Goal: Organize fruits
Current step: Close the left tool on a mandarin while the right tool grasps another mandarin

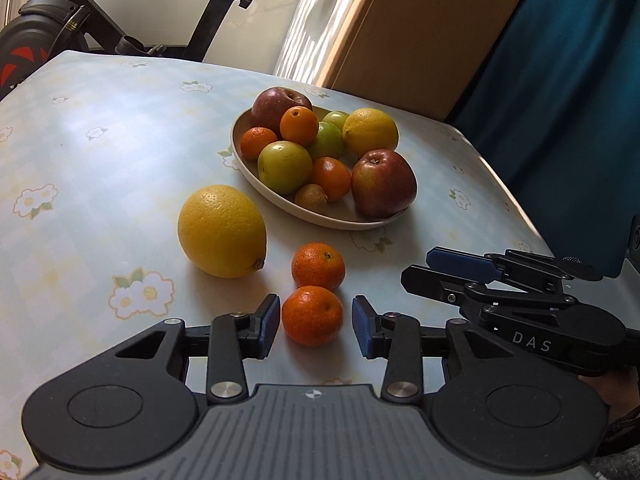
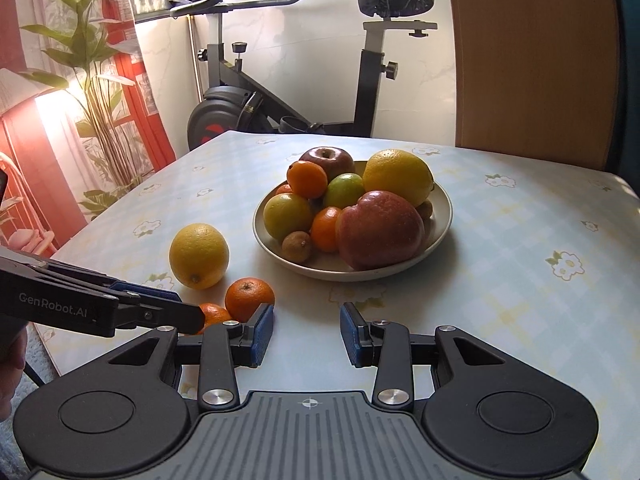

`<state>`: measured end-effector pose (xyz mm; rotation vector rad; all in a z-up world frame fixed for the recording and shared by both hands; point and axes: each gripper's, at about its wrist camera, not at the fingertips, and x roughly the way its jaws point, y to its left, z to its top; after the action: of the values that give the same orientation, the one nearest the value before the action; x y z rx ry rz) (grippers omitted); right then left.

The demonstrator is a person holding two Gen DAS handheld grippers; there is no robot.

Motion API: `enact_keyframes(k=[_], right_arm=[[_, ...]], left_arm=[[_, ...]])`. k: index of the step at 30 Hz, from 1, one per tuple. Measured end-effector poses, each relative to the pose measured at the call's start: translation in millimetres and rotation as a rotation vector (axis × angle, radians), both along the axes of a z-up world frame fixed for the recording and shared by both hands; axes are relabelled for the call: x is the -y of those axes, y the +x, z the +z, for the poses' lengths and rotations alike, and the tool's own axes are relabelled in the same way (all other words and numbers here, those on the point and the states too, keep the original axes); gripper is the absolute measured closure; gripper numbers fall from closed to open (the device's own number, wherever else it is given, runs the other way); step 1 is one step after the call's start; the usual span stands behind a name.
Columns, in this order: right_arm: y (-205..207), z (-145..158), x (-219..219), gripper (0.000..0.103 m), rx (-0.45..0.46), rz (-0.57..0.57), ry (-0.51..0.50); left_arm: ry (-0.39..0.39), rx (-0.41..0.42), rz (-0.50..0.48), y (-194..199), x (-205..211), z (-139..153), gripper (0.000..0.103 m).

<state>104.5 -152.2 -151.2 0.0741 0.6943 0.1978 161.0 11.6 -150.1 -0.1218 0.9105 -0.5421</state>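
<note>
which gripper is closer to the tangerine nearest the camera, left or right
Left. The left gripper has its open fingers on either side of the near tangerine. The right gripper sits open off to that fruit's right, with nothing between its fingers.

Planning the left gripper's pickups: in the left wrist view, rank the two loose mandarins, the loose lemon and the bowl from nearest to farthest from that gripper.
1. Near mandarin: between the open fingers of the left gripper.
2. Far mandarin: just behind the first.
3. Lemon: ahead, to the left.
4. Bowl: farthest, ahead and slightly right, full of fruit.
</note>
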Motion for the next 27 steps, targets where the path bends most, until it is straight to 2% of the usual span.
enact_keyframes(k=[7, 12, 19, 27], right_arm=[[-4.0, -0.9, 4.1, 0.068, 0.003, -0.011, 0.01], [-3.2, -1.4, 7.4, 0.068, 0.004, -0.021, 0.015], [-0.1, -5.7, 5.3, 0.068, -0.009, -0.013, 0.022], [16.8, -9.2, -11.6, 0.068, -0.022, 0.064, -0.013]], left_arm=[[0.095, 0.055, -0.034, 0.6, 19.3, -3.6, 0.058], [0.122, 0.044, -0.036, -0.8, 21.6, -9.9, 0.061], [0.106, 0.056, -0.001, -0.6, 11.5, -8.2, 0.063], [0.081, 0.131, 0.128, -5.0, -16.0, 17.1, 0.063]])
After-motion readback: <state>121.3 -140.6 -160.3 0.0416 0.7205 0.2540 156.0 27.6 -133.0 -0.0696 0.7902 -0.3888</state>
